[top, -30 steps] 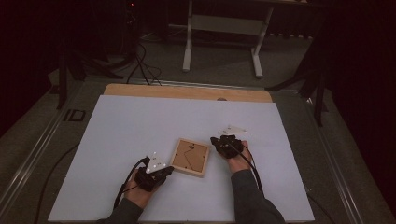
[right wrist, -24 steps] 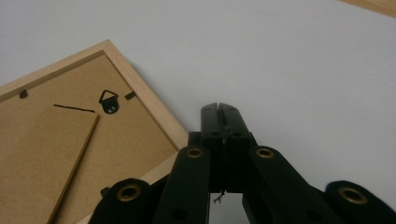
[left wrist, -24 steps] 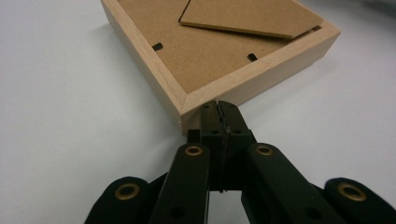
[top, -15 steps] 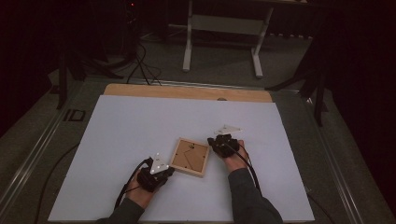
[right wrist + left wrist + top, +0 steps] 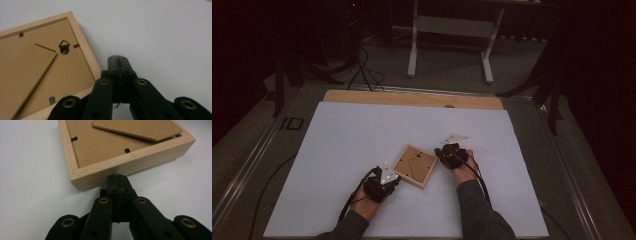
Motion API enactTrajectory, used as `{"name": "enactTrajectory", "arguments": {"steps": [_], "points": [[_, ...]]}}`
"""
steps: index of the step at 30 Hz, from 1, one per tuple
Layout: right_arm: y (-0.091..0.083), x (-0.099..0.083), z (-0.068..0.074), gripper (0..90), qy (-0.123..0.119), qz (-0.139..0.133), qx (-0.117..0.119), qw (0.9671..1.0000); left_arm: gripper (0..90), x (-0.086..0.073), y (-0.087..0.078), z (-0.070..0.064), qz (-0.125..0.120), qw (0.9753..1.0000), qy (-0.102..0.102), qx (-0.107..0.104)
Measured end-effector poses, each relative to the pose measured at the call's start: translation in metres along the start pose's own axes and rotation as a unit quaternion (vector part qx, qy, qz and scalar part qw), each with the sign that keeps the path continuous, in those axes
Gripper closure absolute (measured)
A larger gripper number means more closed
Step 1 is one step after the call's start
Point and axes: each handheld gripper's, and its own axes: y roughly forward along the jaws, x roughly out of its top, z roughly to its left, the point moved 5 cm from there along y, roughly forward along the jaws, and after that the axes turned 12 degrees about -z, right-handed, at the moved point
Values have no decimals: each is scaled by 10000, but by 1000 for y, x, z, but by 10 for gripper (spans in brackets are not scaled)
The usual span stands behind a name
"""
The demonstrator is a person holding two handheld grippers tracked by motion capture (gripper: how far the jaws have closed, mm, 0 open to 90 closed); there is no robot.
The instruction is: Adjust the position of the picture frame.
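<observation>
The dark room lay behind, a white stand on its floor. My white table, wood-edged at the far side, bore 1 wooden frame, back up, near me. My left tongs, pressed together, touched its edge; my right tongs, likewise together, sat just beside its corner.

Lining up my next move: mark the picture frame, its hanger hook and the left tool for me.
picture frame [image 5: 414,166]: high view, middle of its brown backing board.
hanger hook [image 5: 64,47]: right gripper view, black triangular loop on the backing.
left tool [image 5: 117,177]: left gripper view, closed tips at the frame's side.
</observation>
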Motion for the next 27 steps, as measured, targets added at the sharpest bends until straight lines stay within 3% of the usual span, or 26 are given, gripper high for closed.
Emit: {"name": "enactTrajectory", "arguments": {"steps": [10,27], "points": [[-2,-3,5,898,-209,259,69,9994,897,2,4,6,19,9999,-78,114],[-18,-14,18,899,-126,310,151,9993,897,3,6,13,42,9992,-149,360]]}}
